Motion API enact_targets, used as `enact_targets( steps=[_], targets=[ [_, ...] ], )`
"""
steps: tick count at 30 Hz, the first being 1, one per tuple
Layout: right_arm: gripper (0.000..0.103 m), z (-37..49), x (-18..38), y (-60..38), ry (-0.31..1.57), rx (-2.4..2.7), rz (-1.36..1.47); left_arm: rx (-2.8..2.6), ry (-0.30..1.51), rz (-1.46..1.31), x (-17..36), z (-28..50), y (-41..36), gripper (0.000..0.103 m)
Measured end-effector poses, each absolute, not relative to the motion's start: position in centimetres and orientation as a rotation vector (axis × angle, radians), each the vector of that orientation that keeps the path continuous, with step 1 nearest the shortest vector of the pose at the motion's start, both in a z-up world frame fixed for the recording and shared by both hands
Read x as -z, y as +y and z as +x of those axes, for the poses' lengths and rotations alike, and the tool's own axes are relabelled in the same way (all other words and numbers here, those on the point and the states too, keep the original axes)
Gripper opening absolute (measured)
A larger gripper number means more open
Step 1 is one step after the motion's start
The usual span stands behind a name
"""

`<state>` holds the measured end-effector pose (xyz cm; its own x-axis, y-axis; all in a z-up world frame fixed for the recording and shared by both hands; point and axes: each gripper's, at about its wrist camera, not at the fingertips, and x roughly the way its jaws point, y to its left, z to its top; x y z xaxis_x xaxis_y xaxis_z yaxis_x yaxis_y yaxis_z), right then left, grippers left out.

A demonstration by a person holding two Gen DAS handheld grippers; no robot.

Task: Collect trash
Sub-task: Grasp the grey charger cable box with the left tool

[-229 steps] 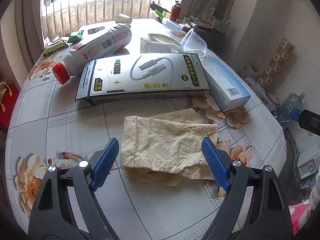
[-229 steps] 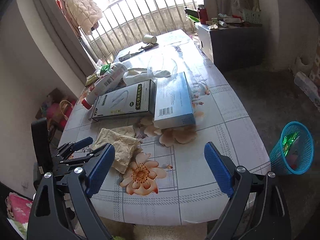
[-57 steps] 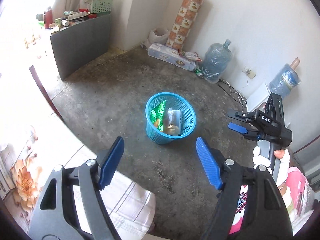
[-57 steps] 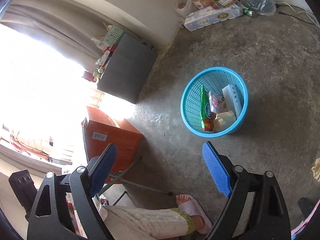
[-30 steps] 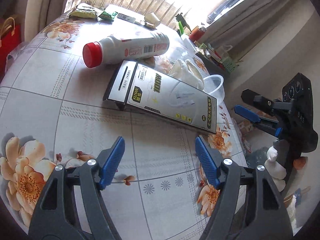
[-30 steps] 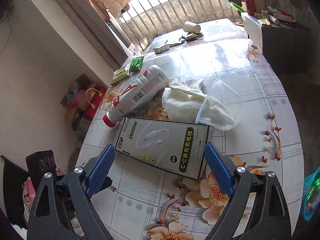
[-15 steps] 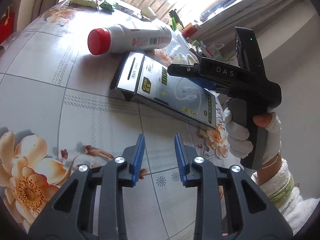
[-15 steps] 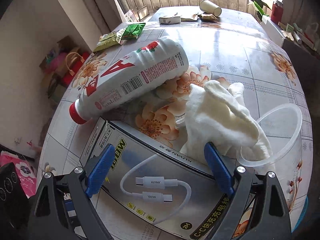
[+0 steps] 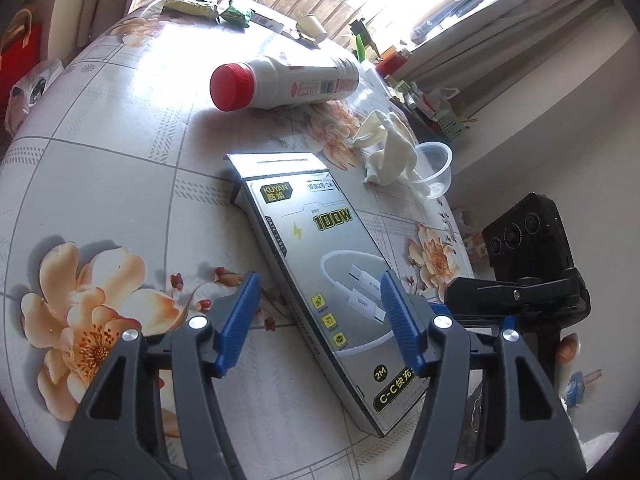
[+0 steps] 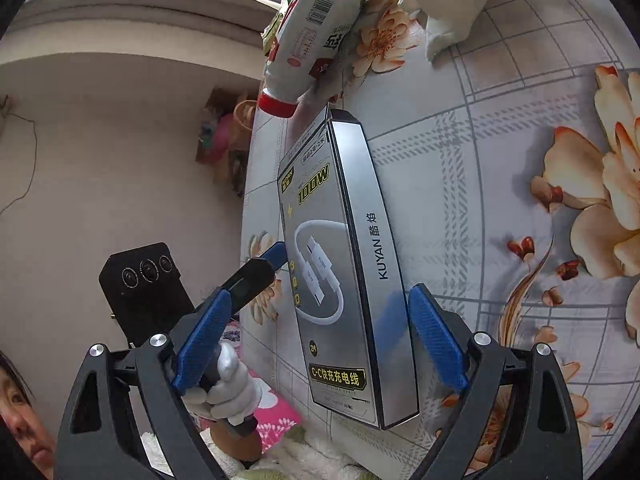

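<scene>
1. A silver cable box point(image 9: 320, 264) lies flat on the flower-patterned tabletop point(image 9: 100, 168), its near corner at the table's edge.
2. The left hand-held gripper point(image 9: 320, 320) hangs over the box's near end, its blue jaws just reopened and spread, gripping nothing.
3. The right hand-held gripper point(image 10: 316, 340) straddles the same box end with its jaws spread wide, pads clear of the sides.
4. Behind the box lie a red-capped white bottle point(image 9: 284, 82), a crumpled white cloth point(image 9: 384, 148) and a clear plastic cup point(image 9: 434, 168).
</scene>
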<state>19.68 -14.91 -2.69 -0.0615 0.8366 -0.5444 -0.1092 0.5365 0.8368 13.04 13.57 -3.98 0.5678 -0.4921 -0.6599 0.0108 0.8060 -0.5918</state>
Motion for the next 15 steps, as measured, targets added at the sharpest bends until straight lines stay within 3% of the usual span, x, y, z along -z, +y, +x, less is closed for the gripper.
enact_targets(
  steps=[4, 15],
  targets=[
    [0.088, 16.7, 2.9, -17.2, 1.377, -0.85, 0.74, 0.283, 0.956, -0.517, 3.4, 13.5, 12.2, 0.083],
    [0.088, 11.2, 2.2, -24.7, 1.233, -0.669, 0.775, 0.011, 1.003, -0.288, 4.3, 16.1, 7.2, 0.088]
  ],
)
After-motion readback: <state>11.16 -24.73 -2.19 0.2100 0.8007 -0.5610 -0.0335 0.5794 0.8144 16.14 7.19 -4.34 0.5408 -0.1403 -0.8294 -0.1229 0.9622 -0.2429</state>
